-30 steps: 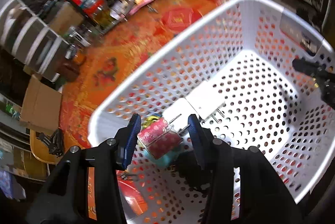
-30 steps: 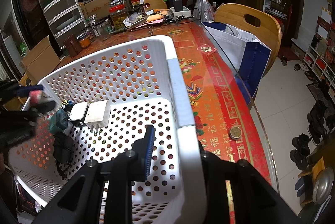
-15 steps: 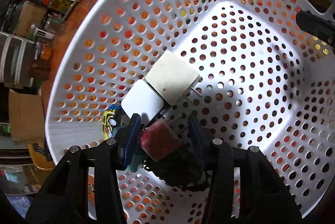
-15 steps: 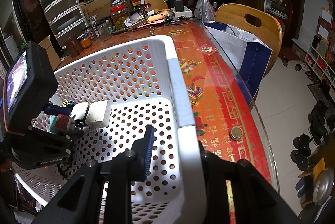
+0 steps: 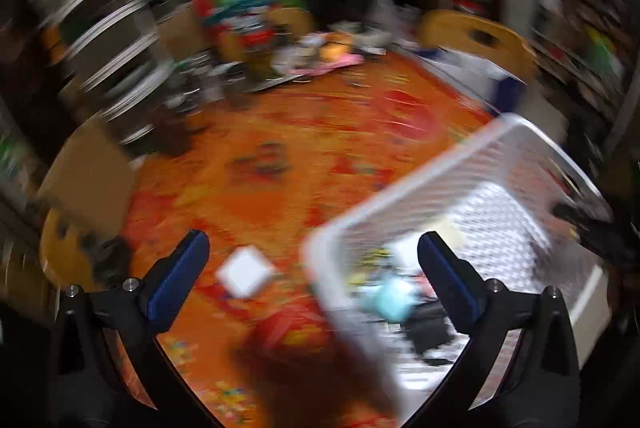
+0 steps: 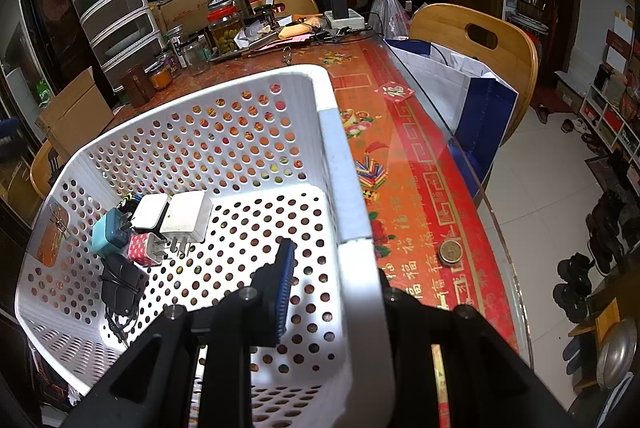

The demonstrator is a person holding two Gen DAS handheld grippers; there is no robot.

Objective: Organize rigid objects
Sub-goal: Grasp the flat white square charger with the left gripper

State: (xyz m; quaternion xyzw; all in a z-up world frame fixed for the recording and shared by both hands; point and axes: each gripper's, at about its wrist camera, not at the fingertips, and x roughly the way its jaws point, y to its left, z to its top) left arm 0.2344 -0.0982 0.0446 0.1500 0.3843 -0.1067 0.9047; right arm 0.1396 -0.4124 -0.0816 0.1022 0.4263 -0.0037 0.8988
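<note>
A white perforated basket [image 6: 348, 187] stands on the orange-red tablecloth. In its left corner lie a pink-red plug adapter [image 6: 145, 249], a teal adapter [image 6: 107, 236], two white chargers [image 6: 187, 215] and a black charger with cord [image 6: 118, 286]. My right gripper [image 6: 336, 280] is shut on the basket's right rim. My left gripper [image 5: 312, 268] is open wide and empty, above the table left of the basket [image 5: 460, 195]; this view is blurred. A white square block [image 5: 245, 274] lies on the cloth between its fingers.
Jars, boxes and clutter [image 6: 224, 27] crowd the far end of the table. A coin [image 6: 450, 251] lies right of the basket near the glass table edge. A wooden chair [image 6: 476, 39] with a white-blue bag stands to the right. A red item [image 5: 292, 328] lies near the basket's corner.
My left gripper let go of the pink-red adapter in the basket, opened wide, and swung up and out to the left. My right gripper stayed clamped on the rim.
</note>
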